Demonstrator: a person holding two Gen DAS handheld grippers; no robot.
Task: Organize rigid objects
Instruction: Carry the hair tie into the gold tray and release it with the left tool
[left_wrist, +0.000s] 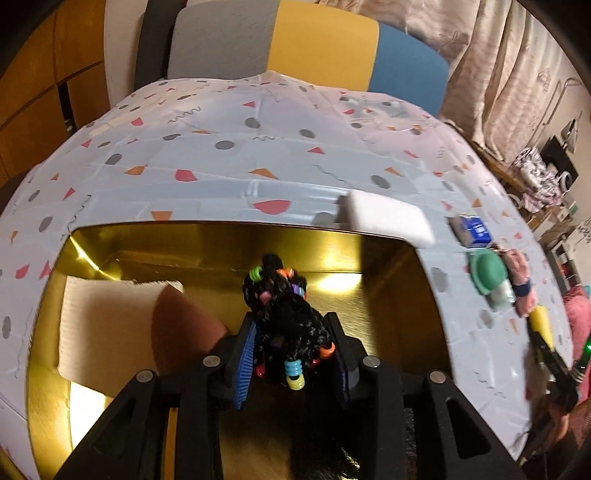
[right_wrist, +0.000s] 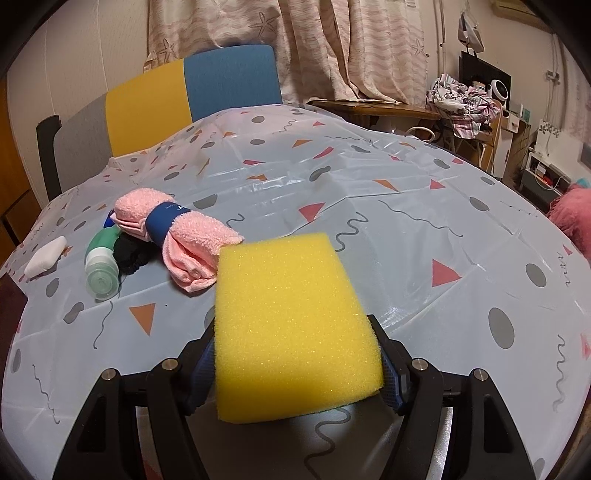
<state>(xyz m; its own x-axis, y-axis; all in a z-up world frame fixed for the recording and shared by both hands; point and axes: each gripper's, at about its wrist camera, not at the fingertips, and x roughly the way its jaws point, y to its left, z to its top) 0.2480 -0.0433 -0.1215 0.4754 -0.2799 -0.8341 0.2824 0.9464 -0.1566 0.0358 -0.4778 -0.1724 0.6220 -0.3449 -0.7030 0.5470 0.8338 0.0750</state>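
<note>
My left gripper (left_wrist: 293, 354) is shut on a black fuzzy bundle with coloured beads (left_wrist: 288, 317) and holds it over the open gold box (left_wrist: 417, 295). Inside the box lie a cream pad (left_wrist: 107, 328) and a brown egg-shaped sponge (left_wrist: 181, 328). My right gripper (right_wrist: 295, 373) is shut on a yellow sponge (right_wrist: 291, 325) and holds it above the table. On the table beyond it lie a rolled pink towel with a blue band (right_wrist: 173, 236), a green-capped bottle (right_wrist: 99, 266), a black scrunchie (right_wrist: 131, 253) and a white block (right_wrist: 46, 256).
The patterned tablecloth (right_wrist: 369, 206) covers the table. The white block (left_wrist: 384, 218) lies at the box's far right corner, with a blue packet (left_wrist: 472, 229) and the bottle (left_wrist: 487, 277) to its right. A grey, yellow and blue chair back (right_wrist: 192, 96) stands behind the table.
</note>
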